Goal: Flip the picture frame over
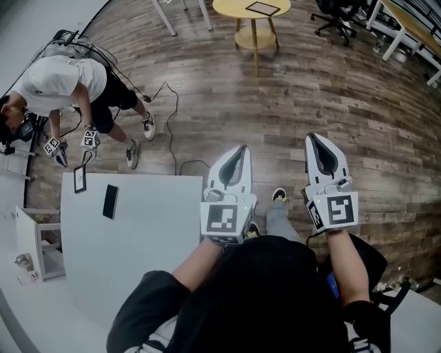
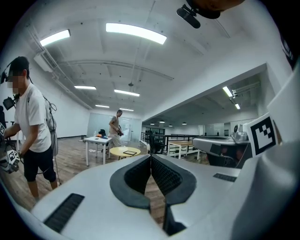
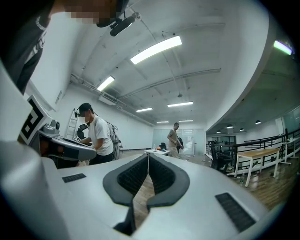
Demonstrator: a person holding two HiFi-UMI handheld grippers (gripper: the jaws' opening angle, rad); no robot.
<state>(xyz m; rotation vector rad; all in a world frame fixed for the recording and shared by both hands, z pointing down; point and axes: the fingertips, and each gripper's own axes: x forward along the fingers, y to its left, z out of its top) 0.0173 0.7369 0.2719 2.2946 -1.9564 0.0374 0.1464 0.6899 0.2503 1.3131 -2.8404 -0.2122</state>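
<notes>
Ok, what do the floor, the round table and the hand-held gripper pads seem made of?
The floor looks like matt wood planks or wood-look laminate: grain and seams show. The round table seems pale, smooth wood, with a yellowish top and legs. The pads of the left hand-held gripper look like dark rubber, ribbed; the exact material is unclear.

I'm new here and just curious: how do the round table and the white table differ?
The round table is yellow and circular; the white table is rectangular. The round table bears one dark frame; the white table bears a small frame and a dark slab. Both stand on the wood floor.
</notes>
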